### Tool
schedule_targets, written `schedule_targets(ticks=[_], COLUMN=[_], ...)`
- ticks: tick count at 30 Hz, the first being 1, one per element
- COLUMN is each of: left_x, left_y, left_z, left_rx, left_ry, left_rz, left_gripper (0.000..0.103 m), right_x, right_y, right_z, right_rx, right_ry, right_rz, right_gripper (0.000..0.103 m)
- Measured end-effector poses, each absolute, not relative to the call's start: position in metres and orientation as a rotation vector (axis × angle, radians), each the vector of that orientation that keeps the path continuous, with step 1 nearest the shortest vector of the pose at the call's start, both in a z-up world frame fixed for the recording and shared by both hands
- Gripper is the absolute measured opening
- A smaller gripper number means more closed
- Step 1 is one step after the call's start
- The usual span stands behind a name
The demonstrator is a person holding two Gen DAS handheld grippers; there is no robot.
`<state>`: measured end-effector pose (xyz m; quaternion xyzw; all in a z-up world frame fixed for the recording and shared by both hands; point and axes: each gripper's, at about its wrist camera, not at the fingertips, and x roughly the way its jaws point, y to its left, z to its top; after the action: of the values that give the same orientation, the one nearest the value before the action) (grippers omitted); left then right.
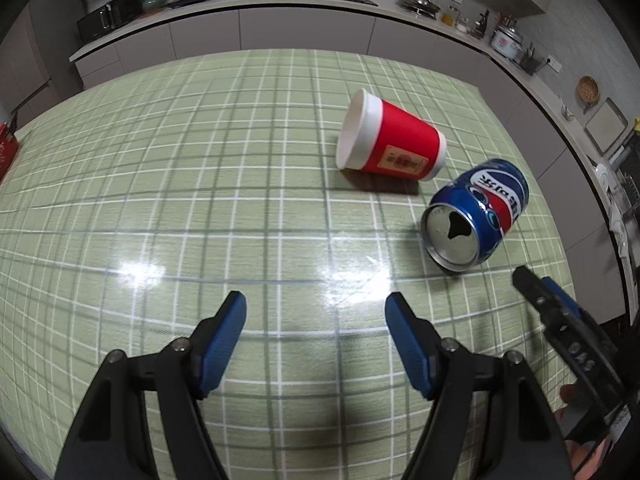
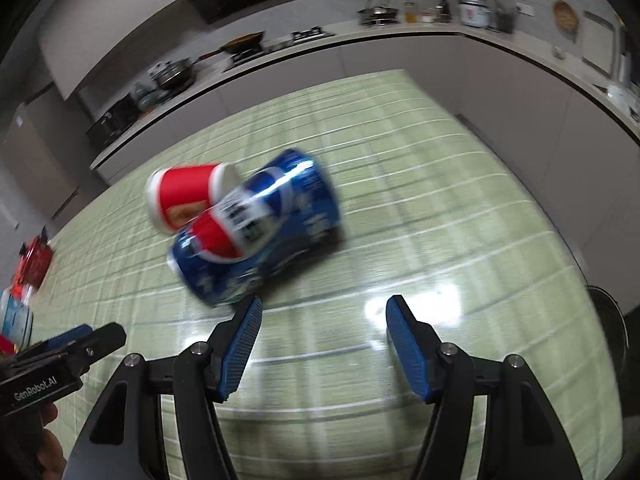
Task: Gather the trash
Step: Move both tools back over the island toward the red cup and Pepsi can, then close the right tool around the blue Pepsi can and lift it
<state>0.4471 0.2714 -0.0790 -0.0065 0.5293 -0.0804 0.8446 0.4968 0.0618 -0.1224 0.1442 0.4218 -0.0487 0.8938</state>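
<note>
Left wrist: left gripper [image 1: 316,308] spread, empty | red paper cup [image 1: 390,140] tipped, upper right | Pepsi can [image 1: 476,216] lying beside it | right gripper [image 2: 324,308] spread, empty, can [image 2: 256,228] above-left

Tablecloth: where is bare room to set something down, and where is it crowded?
Free: the wide checked tablecloth left of the red cup, up to the red packet at its edge. Crowded: far right, where cup and blue can lie together.

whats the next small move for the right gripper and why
Probably shift the right gripper a little to its left and forward so its open fingers straddle the blue can. The can lies on its side just beyond the left finger, off-centre, and nothing is held yet.
</note>
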Motion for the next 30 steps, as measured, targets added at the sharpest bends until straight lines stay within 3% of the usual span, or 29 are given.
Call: schedule_targets(ticks=[13, 30], left_x=[0.456, 0.467], left_y=[0.290, 0.254], left_z=[-0.078, -0.090], left_rx=[-0.037, -0.005], left_ry=[1.100, 1.116], left_rz=[-0.126, -0.182], left_gripper=[0.073, 0.073], right_x=[0.513, 0.509], right_y=[0.111, 0.025], right_z=[-0.129, -0.120], right_rx=[0.272, 0.333], right_ry=[0.879, 0.838], right_rz=[0.006, -0.158], right_gripper=[0.067, 0.067])
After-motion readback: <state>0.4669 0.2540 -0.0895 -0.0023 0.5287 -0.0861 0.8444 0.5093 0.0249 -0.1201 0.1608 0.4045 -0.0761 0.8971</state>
